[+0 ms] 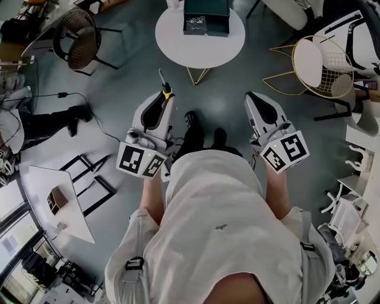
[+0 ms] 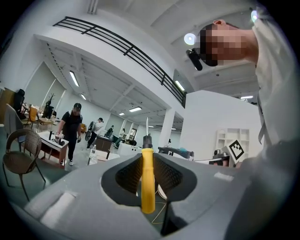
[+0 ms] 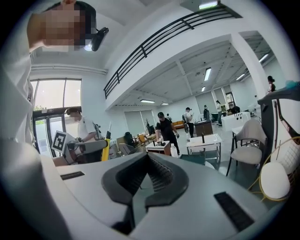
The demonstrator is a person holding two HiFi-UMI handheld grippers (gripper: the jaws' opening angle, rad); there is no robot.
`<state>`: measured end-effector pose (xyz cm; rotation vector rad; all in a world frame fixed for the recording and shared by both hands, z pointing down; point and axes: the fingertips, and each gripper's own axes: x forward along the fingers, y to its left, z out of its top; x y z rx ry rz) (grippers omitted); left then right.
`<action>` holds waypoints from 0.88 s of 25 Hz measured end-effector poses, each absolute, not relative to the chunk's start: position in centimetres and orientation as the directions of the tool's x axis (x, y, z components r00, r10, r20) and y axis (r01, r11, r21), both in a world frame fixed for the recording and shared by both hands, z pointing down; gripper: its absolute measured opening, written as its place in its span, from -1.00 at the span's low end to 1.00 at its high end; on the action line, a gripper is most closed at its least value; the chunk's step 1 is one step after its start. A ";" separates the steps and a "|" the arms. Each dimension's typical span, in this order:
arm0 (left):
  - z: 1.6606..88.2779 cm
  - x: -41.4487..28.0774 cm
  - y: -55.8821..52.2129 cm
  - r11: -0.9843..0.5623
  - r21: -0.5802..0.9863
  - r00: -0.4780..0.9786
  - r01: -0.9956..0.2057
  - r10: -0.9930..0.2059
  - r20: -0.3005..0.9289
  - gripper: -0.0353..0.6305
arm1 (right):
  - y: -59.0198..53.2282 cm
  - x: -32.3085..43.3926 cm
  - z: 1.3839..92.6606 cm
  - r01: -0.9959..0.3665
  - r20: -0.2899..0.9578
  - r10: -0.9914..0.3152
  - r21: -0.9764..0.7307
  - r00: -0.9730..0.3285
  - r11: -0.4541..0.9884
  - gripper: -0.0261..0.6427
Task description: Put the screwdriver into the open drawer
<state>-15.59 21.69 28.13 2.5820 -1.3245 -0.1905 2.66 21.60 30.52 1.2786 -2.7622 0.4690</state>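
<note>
Closest to the lens was the person's pale, creased shirt, filling the lower middle of the head view, with smooth grey floor spreading all around. Ahead of the person stood a round white table on thin gold legs. Left of the table sat a brown woven chair on black legs; right of the table sat a gold wire chair with a round white cushion. On the table's far half rested a dark green drawer box, boxy and matt, with a drawer drawn out on its left side.

Both tools were held level on the near side of the table, well short of it, each a rounded grey shell with dark ribbed pads and a black-and-white marker cube at the back. The right gripper had its jaws pressed together with nothing between them. The left gripper was clamped on the screwdriver, which stood between the ribbed pads and stuck out past their tips, pointing toward the table's near left edge and well away from the drawer box. It had a smooth yellow handle, a short black collar and a thin bare metal shaft.
</note>
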 end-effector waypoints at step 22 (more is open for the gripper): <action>30.9 -20.9 12.5 -0.658 0.299 0.693 -0.691 -0.720 0.017 -0.65 | 15.3 -3.7 31.2 -0.827 0.235 -0.795 -0.227 -0.559 0.515 -0.90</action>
